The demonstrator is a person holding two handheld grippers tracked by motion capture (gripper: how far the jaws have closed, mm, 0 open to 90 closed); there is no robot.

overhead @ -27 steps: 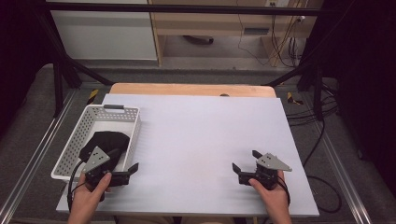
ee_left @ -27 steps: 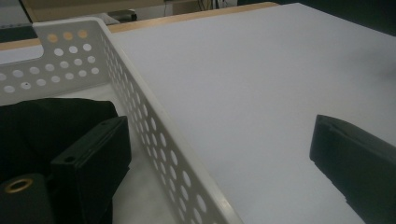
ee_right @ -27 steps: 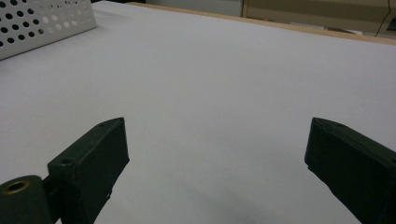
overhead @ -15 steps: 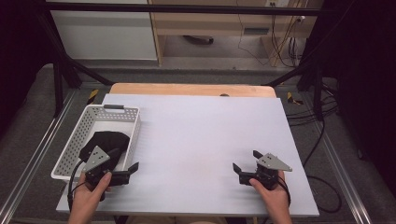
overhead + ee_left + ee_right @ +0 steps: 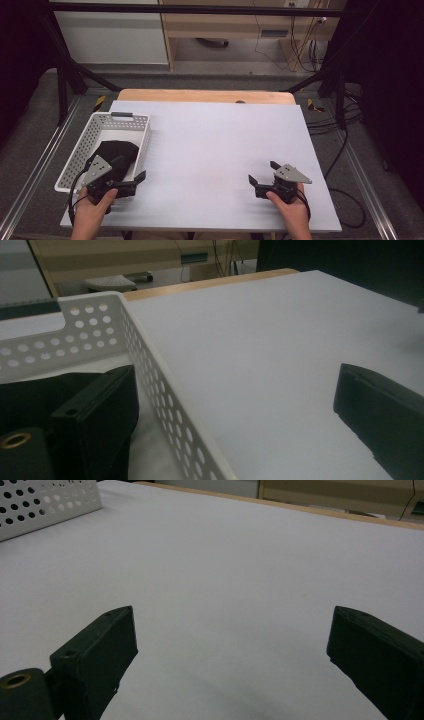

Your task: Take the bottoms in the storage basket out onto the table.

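A white perforated basket [image 5: 144,142] stands at the table's front left with a black cloth [image 5: 114,150] bundled inside. My left gripper [image 5: 129,169] is open at the basket's near right corner. In the left gripper view the basket wall [image 5: 100,330] runs between its jaws, one jaw over the cloth [image 5: 30,390] and the other over the bare table, and the left gripper [image 5: 235,390] holds nothing. My right gripper [image 5: 263,171] rests at the front right, open and empty. In its own view the right gripper [image 5: 232,615] faces bare table.
The white table top [image 5: 215,135] spreads wide between the two hands. A wooden strip [image 5: 200,95] lines its far edge. The basket's corner [image 5: 45,500] shows far off in the right gripper view. Dark frame posts and cables stand beyond the table.
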